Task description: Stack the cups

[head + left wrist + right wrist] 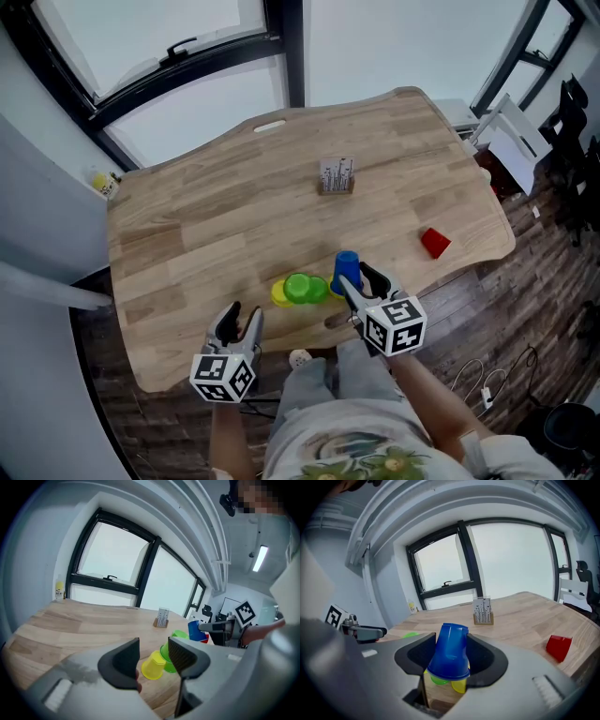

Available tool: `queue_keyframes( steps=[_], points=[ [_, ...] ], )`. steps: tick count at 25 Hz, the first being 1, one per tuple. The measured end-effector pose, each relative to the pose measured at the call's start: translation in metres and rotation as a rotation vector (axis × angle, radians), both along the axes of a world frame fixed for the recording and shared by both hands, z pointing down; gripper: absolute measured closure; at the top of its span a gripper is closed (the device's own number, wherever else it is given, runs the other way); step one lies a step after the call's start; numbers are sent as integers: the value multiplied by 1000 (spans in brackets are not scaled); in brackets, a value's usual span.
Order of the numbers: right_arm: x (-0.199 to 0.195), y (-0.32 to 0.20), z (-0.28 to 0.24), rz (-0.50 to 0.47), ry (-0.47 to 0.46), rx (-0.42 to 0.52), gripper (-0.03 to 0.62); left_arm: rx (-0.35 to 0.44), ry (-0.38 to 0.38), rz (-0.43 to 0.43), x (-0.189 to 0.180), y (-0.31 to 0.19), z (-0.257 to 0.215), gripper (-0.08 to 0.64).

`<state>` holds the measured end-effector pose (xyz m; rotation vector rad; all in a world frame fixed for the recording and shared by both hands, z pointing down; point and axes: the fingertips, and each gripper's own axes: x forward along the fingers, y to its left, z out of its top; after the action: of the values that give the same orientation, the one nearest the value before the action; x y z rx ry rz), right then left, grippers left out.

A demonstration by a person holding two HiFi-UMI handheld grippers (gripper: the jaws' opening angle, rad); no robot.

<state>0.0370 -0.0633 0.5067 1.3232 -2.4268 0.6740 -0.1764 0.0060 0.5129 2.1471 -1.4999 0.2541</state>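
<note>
Near the front edge of the pale wooden table (206, 225), our right gripper (354, 278) has its jaws closed on the blue plastic cup (347, 267), pads pressing its sides. The cup is held clear of the wood, narrow base up and wide mouth down. Just left of it, the green plastic cup (300, 288) and the yellow plastic cup (279, 293) lie touching each other on the table. Our left gripper (239, 322) hangs by the table edge with its jaws apart and nothing between them. A red plastic cup (434, 242) lies well apart to the right.

To do this step well, we should probably keep the squeeze light so the thin wall does not buckle. We should also line the blue mouth up squarely over the green cup before lowering. The green and yellow cups look free to roll, so steadying them with the empty left gripper seems wise.
</note>
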Motion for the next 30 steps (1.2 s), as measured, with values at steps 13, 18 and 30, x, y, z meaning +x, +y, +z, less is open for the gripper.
queue_keyframes(
  steps=[13, 18, 30],
  points=[
    [-29, -6, 10, 13, 72, 120, 390, -24, -24, 80, -9, 0, 13, 356],
    [-30, -1, 12, 20, 72, 159, 390, -16, -35, 99, -9, -7, 13, 356],
    [-25, 14, 24, 30, 110, 209, 394, -20, -64, 135, -5, -13, 21, 356]
  ],
)
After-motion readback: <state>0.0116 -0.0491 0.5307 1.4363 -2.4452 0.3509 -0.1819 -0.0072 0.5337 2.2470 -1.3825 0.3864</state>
